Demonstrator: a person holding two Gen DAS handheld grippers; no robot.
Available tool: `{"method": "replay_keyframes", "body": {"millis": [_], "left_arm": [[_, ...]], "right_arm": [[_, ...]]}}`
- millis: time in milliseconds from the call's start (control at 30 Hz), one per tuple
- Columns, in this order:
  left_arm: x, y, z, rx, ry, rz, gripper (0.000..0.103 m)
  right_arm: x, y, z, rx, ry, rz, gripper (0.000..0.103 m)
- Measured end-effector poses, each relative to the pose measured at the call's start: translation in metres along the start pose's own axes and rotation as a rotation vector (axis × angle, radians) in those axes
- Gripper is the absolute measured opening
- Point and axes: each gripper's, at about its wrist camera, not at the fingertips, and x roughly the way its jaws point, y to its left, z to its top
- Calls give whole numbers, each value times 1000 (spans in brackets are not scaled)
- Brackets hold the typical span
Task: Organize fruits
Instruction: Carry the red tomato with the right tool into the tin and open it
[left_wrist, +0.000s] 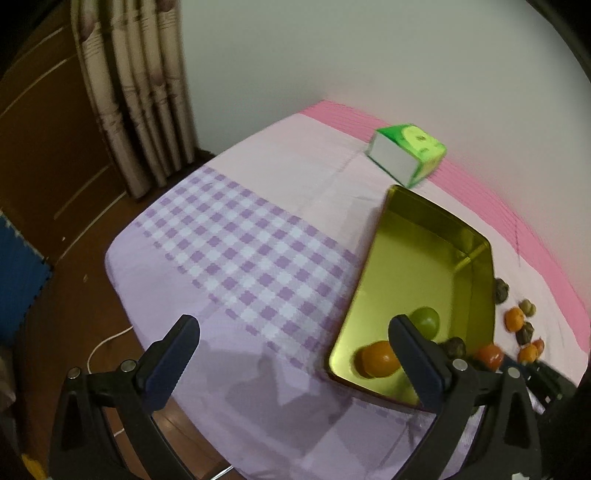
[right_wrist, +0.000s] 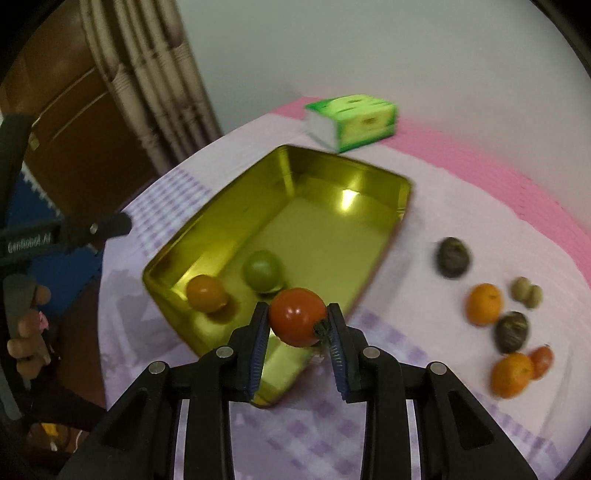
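A red tomato (right_wrist: 297, 316) sits pinched between the two blue-padded fingers of the right gripper (right_wrist: 298, 325), its green stem end turned toward the right finger. The gripper carries it above the near corner of a gold metal tin (right_wrist: 207, 236), over the tin's edge.

Inside the tin, near that end, lie an orange fruit (right_wrist: 205, 293) and a green round fruit (right_wrist: 261, 271), close together but apart. The rest of the tin's floor is bare and shiny.

To the right of the tin, on the lilac and pink cloth covering the surface (right_wrist: 424, 192), more fruit is scattered: a dark wrinkled fruit (right_wrist: 453, 257) alone nearer the tin, then a cluster with an orange (right_wrist: 484, 303), a small pale green piece (right_wrist: 527, 291), a second dark fruit (right_wrist: 511, 331), another orange (right_wrist: 511, 374) and a small red one (right_wrist: 543, 362) just beside it.

The left gripper (left_wrist: 295, 354) hangs with its jaws spread wide and nothing between them, over the checked part of the cloth at the tin's left side; its right finger overlaps the tin's near end in the left wrist view.

A green tissue box (right_wrist: 352, 121) lies beyond the tin, near the wall.
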Motion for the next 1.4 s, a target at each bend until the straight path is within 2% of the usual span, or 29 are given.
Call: {"method": "replay_keyframes", "body": {"millis": [133,467,733,1200,1300,1400], "left_arm": [[3,9,3,-24,3,52,101],[13,21,4,-81,53,54,101],[16,19,3,-71,65,53,101],[16,13,1,-51,69,46,101],[17,12,1,-50,73,46,101],[17,11,1,-48,71,47,101]], "right_arm": [[18,14,3,-27,38,26,32],[41,28,6,-59,92,53,32],[48,28,2,-59,117,43,32],[37,26,5,-45,79,48,33],[26,21,6,-28,52,54,36],[9,13,5,-23,6,21,41]]}}
